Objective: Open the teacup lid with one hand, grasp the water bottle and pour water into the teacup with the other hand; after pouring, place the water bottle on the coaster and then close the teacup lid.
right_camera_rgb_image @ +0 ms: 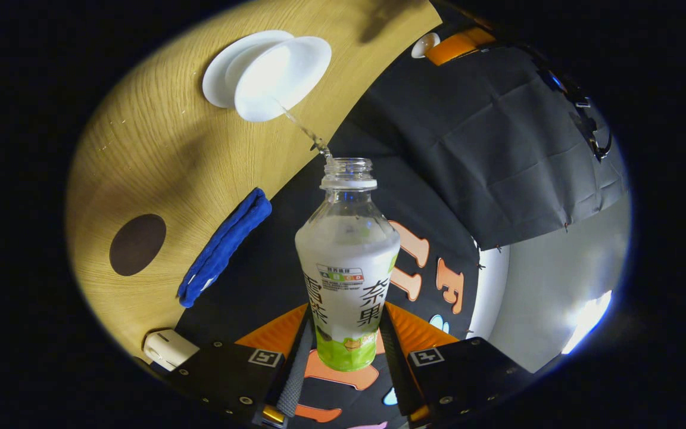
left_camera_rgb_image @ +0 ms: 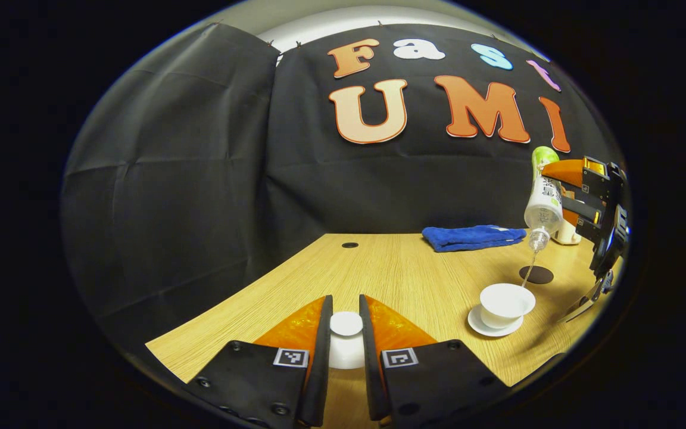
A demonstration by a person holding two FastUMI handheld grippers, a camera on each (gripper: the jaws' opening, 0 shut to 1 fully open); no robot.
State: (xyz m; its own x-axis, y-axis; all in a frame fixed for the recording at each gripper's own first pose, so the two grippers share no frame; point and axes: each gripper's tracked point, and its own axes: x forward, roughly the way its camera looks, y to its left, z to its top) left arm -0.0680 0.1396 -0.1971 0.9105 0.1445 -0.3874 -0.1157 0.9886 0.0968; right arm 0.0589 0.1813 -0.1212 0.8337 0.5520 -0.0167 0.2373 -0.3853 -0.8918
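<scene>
My left gripper (left_camera_rgb_image: 346,325) is shut on the white teacup lid (left_camera_rgb_image: 346,323), held just above the wooden table near its front. The open white teacup (left_camera_rgb_image: 506,303) stands on its saucer (left_camera_rgb_image: 479,325) to the right. Above it the right gripper (left_camera_rgb_image: 581,196) holds the water bottle (left_camera_rgb_image: 543,199) tipped mouth down, and a thin stream of water falls into the cup. In the right gripper view my right gripper (right_camera_rgb_image: 348,333) is shut on the bottle (right_camera_rgb_image: 348,262), whose open mouth points at the teacup (right_camera_rgb_image: 283,74). The dark round coaster (left_camera_rgb_image: 536,274) lies behind the cup, also seen as the coaster (right_camera_rgb_image: 137,244).
A folded blue towel (left_camera_rgb_image: 473,237) lies at the back of the table (left_camera_rgb_image: 402,268), seen also as the towel (right_camera_rgb_image: 224,247). A small cream device (right_camera_rgb_image: 167,348) sits near the table edge. A dark hole (left_camera_rgb_image: 349,245) marks the table top at the back.
</scene>
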